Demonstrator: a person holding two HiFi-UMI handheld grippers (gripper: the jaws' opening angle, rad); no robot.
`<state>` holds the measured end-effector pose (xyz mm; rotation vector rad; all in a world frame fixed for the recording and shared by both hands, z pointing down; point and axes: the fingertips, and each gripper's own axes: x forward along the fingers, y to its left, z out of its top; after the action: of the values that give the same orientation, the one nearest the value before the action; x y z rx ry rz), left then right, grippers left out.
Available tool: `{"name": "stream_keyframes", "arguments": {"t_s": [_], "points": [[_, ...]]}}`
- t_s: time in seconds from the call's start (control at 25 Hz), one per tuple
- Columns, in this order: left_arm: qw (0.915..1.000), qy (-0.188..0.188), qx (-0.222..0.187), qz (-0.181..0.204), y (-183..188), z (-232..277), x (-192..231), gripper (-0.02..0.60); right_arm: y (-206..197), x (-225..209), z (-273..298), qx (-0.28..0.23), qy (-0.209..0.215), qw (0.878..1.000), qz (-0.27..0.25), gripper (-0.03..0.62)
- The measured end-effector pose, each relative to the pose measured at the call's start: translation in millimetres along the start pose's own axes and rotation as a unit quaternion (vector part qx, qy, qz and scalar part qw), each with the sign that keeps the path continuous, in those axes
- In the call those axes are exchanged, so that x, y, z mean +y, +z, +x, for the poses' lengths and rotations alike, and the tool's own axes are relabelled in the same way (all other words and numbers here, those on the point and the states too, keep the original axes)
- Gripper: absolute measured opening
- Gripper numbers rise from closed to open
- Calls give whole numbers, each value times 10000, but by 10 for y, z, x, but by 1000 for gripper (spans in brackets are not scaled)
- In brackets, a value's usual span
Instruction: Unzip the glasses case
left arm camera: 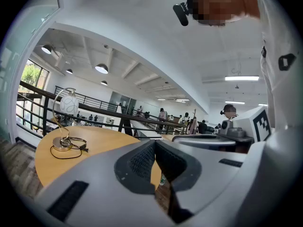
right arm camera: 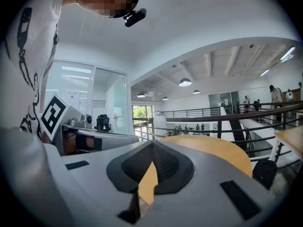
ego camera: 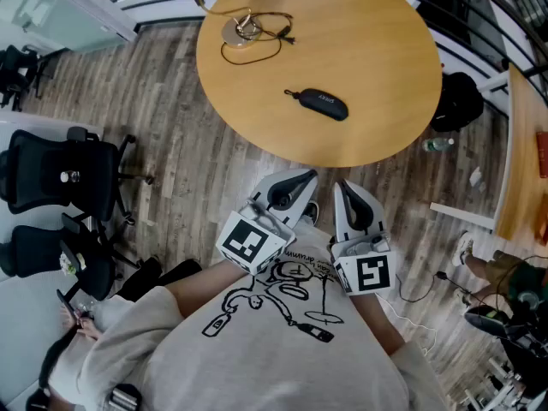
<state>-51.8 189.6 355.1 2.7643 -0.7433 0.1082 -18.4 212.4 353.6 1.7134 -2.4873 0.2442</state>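
Right now the black glasses case (ego camera: 318, 103) lies on the round bench (ego camera: 377, 58), maybe zipped, though it looks tiny, well apart from the left gripper (ego camera: 295, 183) and right gripper (ego camera: 346, 192), both clenched on nothing.

The person wears a pale grey sweatshirt (ego camera: 257, 349) with a black line drawing (ego camera: 282, 302) and a little small print across the chest, plus a small black head camera (left arm camera: 181, 12). The left gripper (ego camera: 300, 180) and right gripper (ego camera: 347, 188) have smooth grey-white shells and black ribbed pads (left arm camera: 142, 162). Each carries a white cube (ego camera: 250, 241) printed with black square markers.
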Motion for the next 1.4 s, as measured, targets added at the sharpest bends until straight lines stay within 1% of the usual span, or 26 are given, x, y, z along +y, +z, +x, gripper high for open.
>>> {"name": "stream_keyframes", "arguments": {"t_s": [0.12,0.28,0.44,0.64,0.8,1.04,1.16,1.4], "points": [[10000,1,8,-5,-11,2,-5,9,29,-14,5,-96,-59,9999,109,21],[10000,18,23,-25,-1,33,0,9,6,-50,1,-20,-1,10000,35,21],[10000,52,38,-25,-13,58,-35,9,14,-139,-49,-70,-95,9999,106,21],[9999,78,68,-79,-56,169,-165,9,-22,-275,-180,-101,-56,9998,130,23],[9998,134,152,-41,-131,261,-319,9,-94,-420,-323,-72,-82,9997,229,23],[9992,320,236,-105,-241,297,-468,9,-208,-561,-468,30,-70,9992,398,23],[9987,423,226,-162,-239,293,-420,9,-216,-553,-465,57,-24,9993,382,23],[9978,498,186,-399,-227,326,-145,9,-282,-539,-160,221,137,9986,452,23]]}}
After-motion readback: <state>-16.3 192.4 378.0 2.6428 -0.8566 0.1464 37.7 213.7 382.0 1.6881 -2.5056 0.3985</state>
